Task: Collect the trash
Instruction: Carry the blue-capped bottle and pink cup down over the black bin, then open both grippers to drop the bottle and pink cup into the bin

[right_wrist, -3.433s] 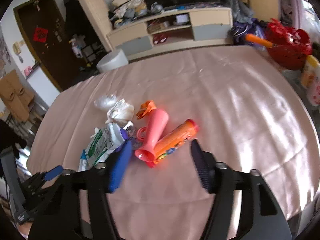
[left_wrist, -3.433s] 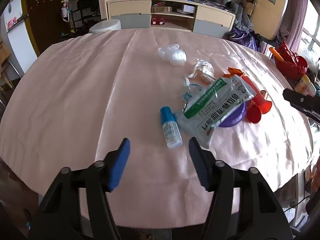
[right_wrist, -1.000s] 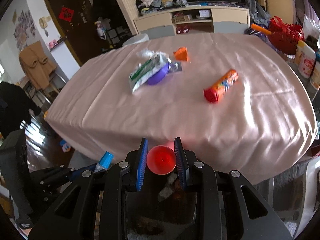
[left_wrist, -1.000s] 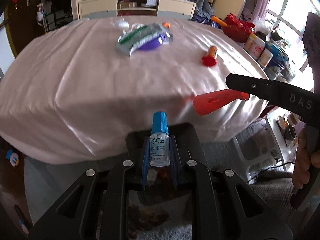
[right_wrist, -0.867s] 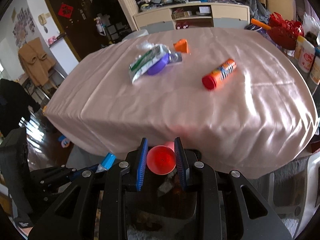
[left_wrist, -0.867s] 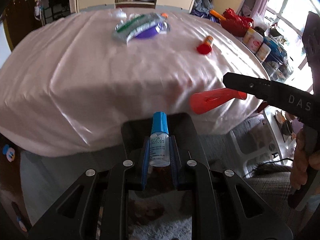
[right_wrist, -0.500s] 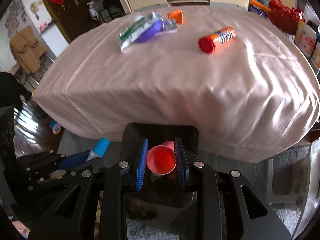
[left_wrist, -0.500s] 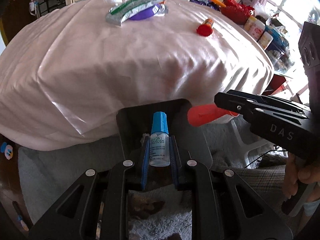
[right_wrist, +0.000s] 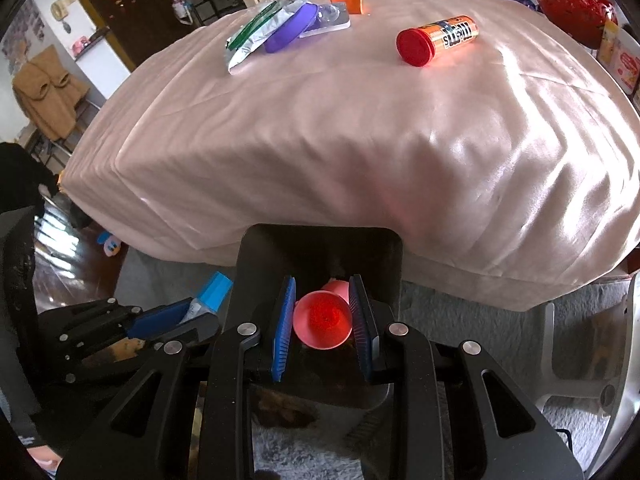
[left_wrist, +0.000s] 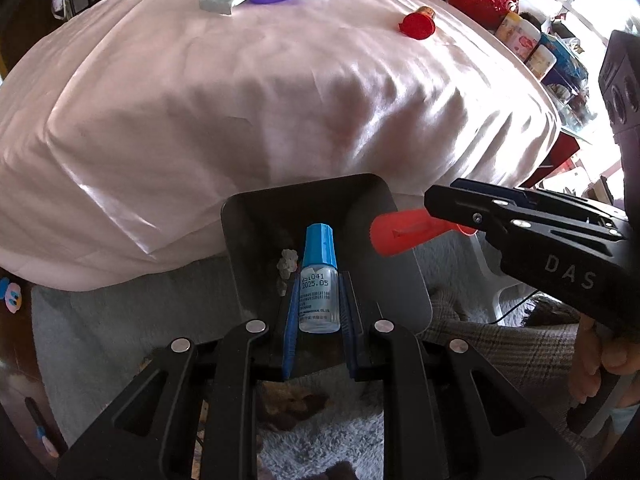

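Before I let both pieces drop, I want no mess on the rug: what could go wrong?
The red plastic funnel in the right tongs hangs near the black bin's right rim and could fall onto the grey rug. The blue-capped dropper bottle in the left tongs might bounce.

The bin's (left_wrist: 404, 280) inside is mostly blocked by both grippers. The bottle's (left_wrist: 319, 280) fine label print is too small to read. The purple lid (right_wrist: 288, 32) lies half under the packet (right_wrist: 256, 30).
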Demonstrator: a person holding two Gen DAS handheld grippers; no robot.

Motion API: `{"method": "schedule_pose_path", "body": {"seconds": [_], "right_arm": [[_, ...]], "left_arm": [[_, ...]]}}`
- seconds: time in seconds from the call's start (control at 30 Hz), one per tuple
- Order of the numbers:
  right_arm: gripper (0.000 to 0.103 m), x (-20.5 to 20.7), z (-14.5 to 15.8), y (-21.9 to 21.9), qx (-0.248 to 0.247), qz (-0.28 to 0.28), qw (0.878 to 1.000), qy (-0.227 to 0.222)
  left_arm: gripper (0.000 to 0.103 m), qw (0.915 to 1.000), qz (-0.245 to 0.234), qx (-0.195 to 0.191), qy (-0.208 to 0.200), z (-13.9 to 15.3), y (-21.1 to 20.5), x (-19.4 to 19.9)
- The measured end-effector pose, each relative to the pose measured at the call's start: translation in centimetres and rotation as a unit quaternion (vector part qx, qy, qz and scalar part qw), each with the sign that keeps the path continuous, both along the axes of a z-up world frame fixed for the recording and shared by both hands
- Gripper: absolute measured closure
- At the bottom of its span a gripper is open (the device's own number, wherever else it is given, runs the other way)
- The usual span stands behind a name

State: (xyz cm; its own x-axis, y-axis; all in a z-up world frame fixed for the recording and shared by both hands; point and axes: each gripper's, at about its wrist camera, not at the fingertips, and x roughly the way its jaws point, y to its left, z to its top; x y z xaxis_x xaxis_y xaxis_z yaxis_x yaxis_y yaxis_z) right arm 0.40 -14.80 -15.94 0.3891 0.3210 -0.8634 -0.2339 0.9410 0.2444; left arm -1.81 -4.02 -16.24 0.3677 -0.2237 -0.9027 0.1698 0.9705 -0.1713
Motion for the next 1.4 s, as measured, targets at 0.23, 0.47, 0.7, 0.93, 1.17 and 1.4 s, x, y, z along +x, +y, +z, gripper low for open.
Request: {"method": "schedule_pose_path", "body": {"seconds": [0.23,0.47,0.7,0.93,1.17,1.4], "right_arm": [[0.046,0.2,-0.5,-0.4,0.003,-0.009,1.0,0.018],[0.025,0.1,0.0,-1.4,-0.001,-0.03,1.0,0.006],[0.009,0.4,0.9,-2.5,0.006,-0.041,0.999,0.0],[0.008,2.1,3.4,-4.4,0.031,-0.064,0.997,-0.026],[0.008,4.8,5.4,-5.3,0.011,-0.085,0.995,-0.054],[0.008,7.5,6.1,-4.5,0.017,-0.087,0.994,-0.068]], "left_arm": [[0.062,0.9999,0.007,0.011,0.0,-0.1,0.1,0.1],[0.039,0.9996,0.009,0.024,-0.008,0.4,0.5,-0.3],[0.014,0.9991,0.021,0.028,-0.022,1.4,1.5,-0.4],[0.012,0.9983,0.027,0.041,-0.031,2.6,2.5,1.0],[0.012,0.9968,0.05,0.028,-0.056,4.7,3.9,3.8],[0.012,0.9935,0.069,0.038,-0.082,6.6,5.0,7.3]]}}
